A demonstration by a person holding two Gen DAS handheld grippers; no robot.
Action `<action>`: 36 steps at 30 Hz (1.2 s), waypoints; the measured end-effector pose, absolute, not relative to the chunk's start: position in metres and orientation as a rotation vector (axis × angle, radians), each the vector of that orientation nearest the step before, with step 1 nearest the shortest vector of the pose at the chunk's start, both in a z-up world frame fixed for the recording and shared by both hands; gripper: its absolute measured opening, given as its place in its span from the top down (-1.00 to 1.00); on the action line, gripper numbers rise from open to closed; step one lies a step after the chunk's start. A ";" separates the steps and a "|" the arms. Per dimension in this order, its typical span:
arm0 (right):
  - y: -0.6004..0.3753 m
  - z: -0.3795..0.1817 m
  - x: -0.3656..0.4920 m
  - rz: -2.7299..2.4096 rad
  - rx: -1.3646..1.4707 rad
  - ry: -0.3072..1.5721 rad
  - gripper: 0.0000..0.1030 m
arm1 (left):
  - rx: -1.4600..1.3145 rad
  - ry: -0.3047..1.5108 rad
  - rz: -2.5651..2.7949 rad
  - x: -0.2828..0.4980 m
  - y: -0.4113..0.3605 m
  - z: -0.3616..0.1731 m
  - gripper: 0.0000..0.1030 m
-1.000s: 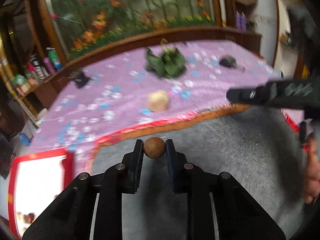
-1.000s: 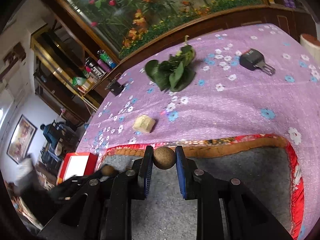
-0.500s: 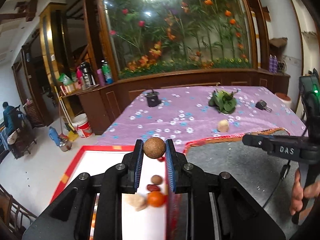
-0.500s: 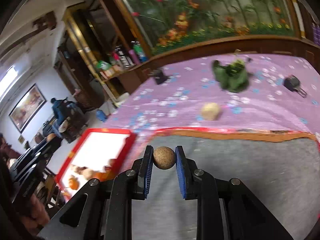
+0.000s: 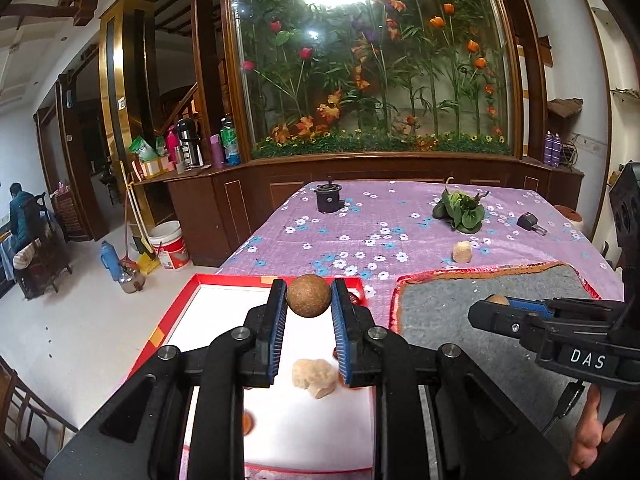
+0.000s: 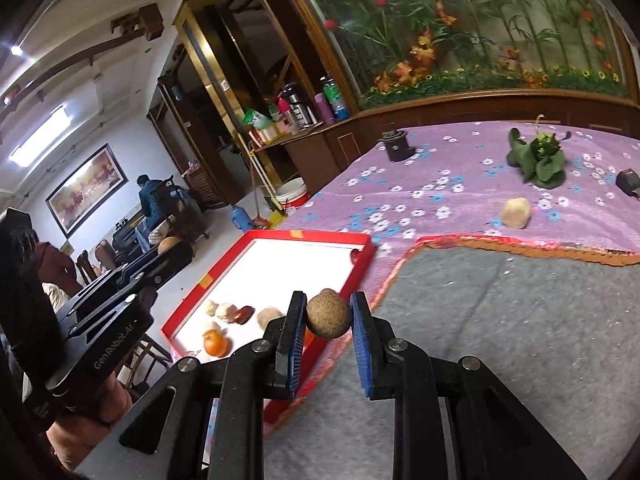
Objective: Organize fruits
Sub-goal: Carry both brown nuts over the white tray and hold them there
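Grippers (both level) [image 5: 308, 300] [image 6: 327, 316] clamp brown balls [image 5: 308, 295].

My left wrist camera is looking forward along its fingers, sitting close above the red-rimmed white tray [image 5: 176, 312] and facing the glass-fronted flower display [image 5: 372, 60]. My right wrist camera is hovering close over the grey felt mat [image 6: 520, 340], angling leftward. Both views are sharing the tray [image 6: 224, 276], the mat [image 5: 460, 300] and the purple floral tablecloth [image 5: 360, 216].
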State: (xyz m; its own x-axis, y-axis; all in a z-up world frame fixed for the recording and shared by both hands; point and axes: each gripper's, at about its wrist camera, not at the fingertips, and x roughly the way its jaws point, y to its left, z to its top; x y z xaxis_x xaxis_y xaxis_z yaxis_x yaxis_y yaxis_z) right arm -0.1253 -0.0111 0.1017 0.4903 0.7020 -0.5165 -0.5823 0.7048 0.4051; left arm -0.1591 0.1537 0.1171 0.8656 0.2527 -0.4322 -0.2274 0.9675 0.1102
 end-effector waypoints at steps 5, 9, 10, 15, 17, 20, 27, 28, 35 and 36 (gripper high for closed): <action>0.008 0.103 -0.137 0.806 0.156 0.712 0.57 | 0.044 0.461 0.266 -0.167 0.167 0.114 0.62; 0.020 0.103 -0.140 0.819 0.140 0.718 0.57 | 0.031 0.472 0.276 -0.169 0.178 0.109 0.62; 0.023 0.102 -0.140 0.822 0.136 0.721 0.57 | 0.030 0.475 0.282 -0.168 0.180 0.107 0.62; 0.038 0.098 -0.142 0.839 0.117 0.735 0.57 | 0.020 0.489 0.300 -0.169 0.191 0.101 0.62; 0.042 0.097 -0.143 0.843 0.112 0.737 0.57 | 0.019 0.491 0.305 -0.169 0.194 0.099 0.62; 0.048 0.096 -0.144 0.852 0.106 0.744 0.57 | 0.022 0.491 0.316 -0.171 0.198 0.097 0.62; 0.058 0.093 -0.144 0.859 0.101 0.756 0.57 | 0.022 0.493 0.322 -0.172 0.205 0.095 0.62; 0.059 0.092 -0.143 0.859 0.099 0.759 0.57 | 0.020 0.494 0.322 -0.172 0.205 0.095 0.62; 0.067 0.087 -0.143 0.864 0.094 0.775 0.57 | 0.017 0.501 0.326 -0.172 0.209 0.091 0.62; 0.068 0.086 -0.143 0.866 0.093 0.777 0.57 | 0.016 0.501 0.327 -0.172 0.211 0.090 0.62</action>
State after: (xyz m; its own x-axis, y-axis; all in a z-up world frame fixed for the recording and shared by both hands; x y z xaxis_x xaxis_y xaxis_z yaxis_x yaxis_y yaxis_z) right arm -0.1432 0.0684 0.0860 0.3967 0.7145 -0.5763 -0.6497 0.6621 0.3735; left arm -0.1722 0.2106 0.0896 0.8263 0.3115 -0.4692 -0.3039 0.9480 0.0942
